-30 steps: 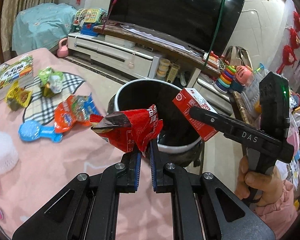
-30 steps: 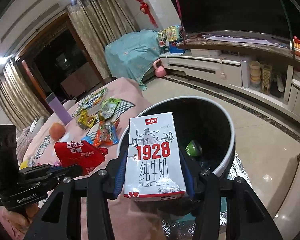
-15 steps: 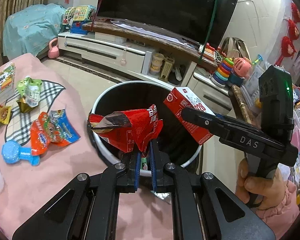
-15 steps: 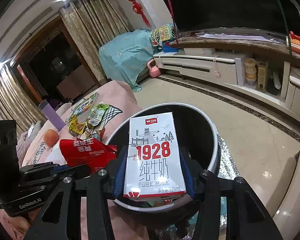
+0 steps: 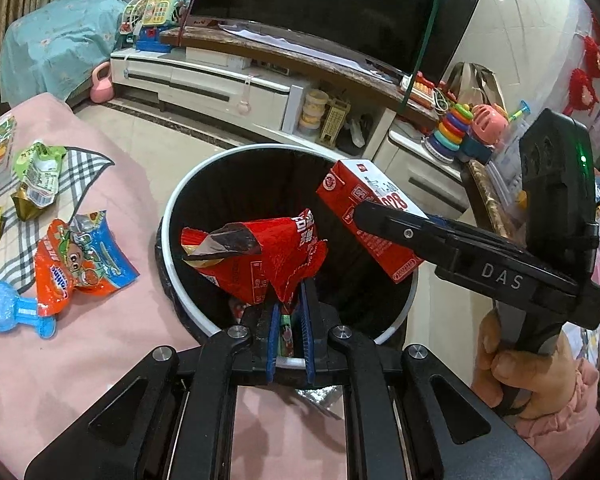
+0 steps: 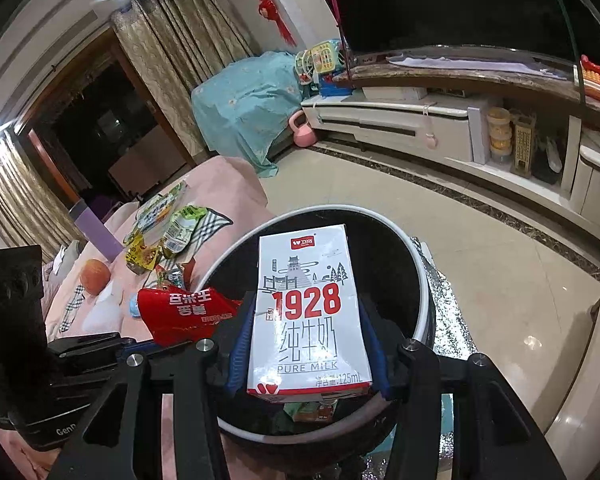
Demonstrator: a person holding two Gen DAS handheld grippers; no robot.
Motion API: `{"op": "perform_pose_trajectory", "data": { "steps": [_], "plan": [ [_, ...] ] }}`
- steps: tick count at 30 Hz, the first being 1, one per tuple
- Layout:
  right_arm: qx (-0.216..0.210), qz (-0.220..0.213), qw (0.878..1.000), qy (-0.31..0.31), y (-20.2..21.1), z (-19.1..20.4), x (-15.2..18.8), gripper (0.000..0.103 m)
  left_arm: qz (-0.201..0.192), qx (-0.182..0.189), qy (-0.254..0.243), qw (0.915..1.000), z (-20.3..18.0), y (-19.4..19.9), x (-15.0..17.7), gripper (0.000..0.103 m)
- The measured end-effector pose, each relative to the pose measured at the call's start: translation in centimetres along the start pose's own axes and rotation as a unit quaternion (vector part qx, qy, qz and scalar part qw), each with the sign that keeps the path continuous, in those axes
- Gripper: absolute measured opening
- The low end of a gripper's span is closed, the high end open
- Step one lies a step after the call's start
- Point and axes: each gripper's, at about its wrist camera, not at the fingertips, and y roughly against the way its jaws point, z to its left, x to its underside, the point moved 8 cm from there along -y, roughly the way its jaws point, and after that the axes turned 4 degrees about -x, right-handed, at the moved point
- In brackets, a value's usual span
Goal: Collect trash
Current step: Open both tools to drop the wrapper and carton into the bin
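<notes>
My left gripper (image 5: pixel 290 300) is shut on a crumpled red snack wrapper (image 5: pixel 260 256), held over the mouth of the black trash bin (image 5: pixel 204 176) with its white rim. My right gripper (image 6: pixel 306 344) is shut on a small red-and-white milk carton (image 6: pixel 308 312) marked 1928, also above the bin (image 6: pixel 418 280). In the left wrist view the carton (image 5: pixel 364 208) and the right gripper's black finger (image 5: pixel 400 232) reach in from the right. The right wrist view has the red wrapper (image 6: pixel 184 312) and the left gripper at lower left. Some trash lies at the bin's bottom.
On the pink tablecloth (image 5: pixel 100 360) left of the bin lie an orange-and-blue snack wrapper (image 5: pixel 80 264), a blue toy (image 5: pixel 8 312), a green packet (image 5: pixel 40 176) and more wrappers on a plaid cloth. A TV stand (image 5: pixel 228 84) and toys stand behind. A hand (image 5: pixel 520 376) holds the right gripper.
Both grippers have moved from the table edge to over the bin's mouth, each keeping its item. The bin now fills the centre of both views.
</notes>
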Motion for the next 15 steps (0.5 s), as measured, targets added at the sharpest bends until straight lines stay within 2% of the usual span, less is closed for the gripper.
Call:
{"op": "perform_pose_trajectory", "data": {
  "steps": [7, 10, 12, 15],
  "plan": [
    [0.008, 0.015, 1.000, 0.001, -1.0, -0.2, 0.1, 0.050, 0.008, 0.002, 0.006, 0.9999, 0.3, -0.5, 0.1, 0.020],
    [0.007, 0.021, 1.000, -0.004, -1.3, -0.3, 0.2, 0.052, 0.004, -0.003, 0.006, 1.0000, 0.5, 0.0, 0.2, 0.038],
    [0.011, 0.020, 1.000, -0.006, -1.2, -0.3, 0.1, 0.052, -0.006, -0.008, 0.007, 0.9999, 0.8, 0.7, 0.4, 0.040],
    [0.007, 0.013, 1.000, -0.011, -0.7, -0.1, 0.0, 0.056, -0.014, -0.012, 0.020, 0.9996, 1.8, 1.8, 1.1, 0.050]
  ]
}}
